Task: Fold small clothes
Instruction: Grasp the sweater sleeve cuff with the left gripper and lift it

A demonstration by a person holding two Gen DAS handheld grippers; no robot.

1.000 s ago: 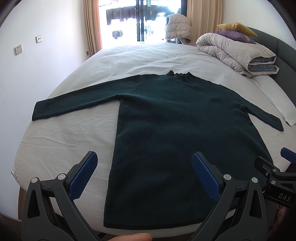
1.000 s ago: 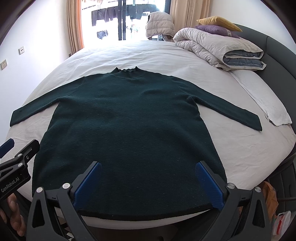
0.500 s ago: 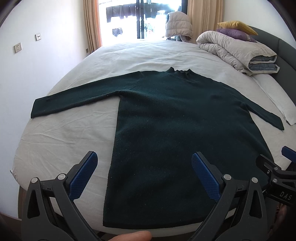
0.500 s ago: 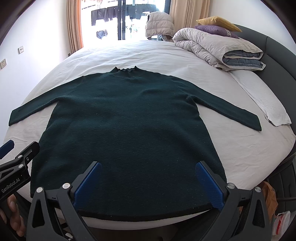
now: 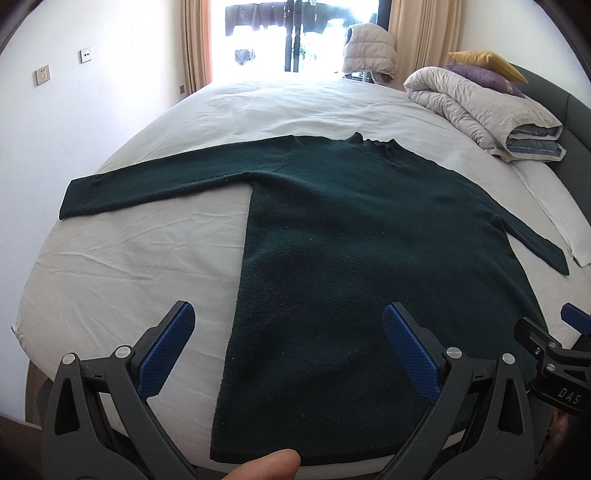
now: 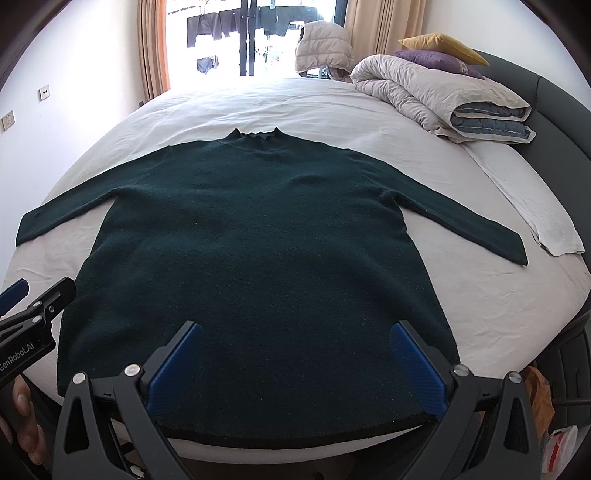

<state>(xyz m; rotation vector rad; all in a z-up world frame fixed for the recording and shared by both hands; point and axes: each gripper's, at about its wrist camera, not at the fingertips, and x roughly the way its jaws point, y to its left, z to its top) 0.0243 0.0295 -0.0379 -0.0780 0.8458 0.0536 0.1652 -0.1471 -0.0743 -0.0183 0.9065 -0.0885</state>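
So from where I'm sitting, the dark green sweater (image 6: pixel 258 251) is laid out flat on the white bed sheet (image 5: pixel 122 258), front side down or up I honestly can't tell, collar pointing away toward the window (image 6: pixel 251 33) and the hem right at the near edge of the mattress. Both sleeves are spread out to the sides, the one on my left stretched long across the sheet in the left wrist view, the other reaching toward a folded white towel (image 6: pixel 546 225) by the headboard side. My left gripper (image 5: pixel 291 350) is spread wide with nothing between its blue pads, hovering near the hem's left corner, one finger over bare sheet and the other over the sweater body. My right gripper (image 6: pixel 295 365) is spread wide too, nothing in it, parked above the middle of the hem. Each one peeks into the other's camera at the frame edge. A thumb tip (image 5: pixel 262 467) shows at the bottom of the left view. Further back there's a rolled-up duvet (image 6: pixel 436 96) with a purple pillow (image 6: pixel 436 59) and a yellow pillow (image 6: pixel 439 42) on top, plus a puffy jacket (image 6: pixel 321 48) near the curtains (image 6: pixel 153 44).
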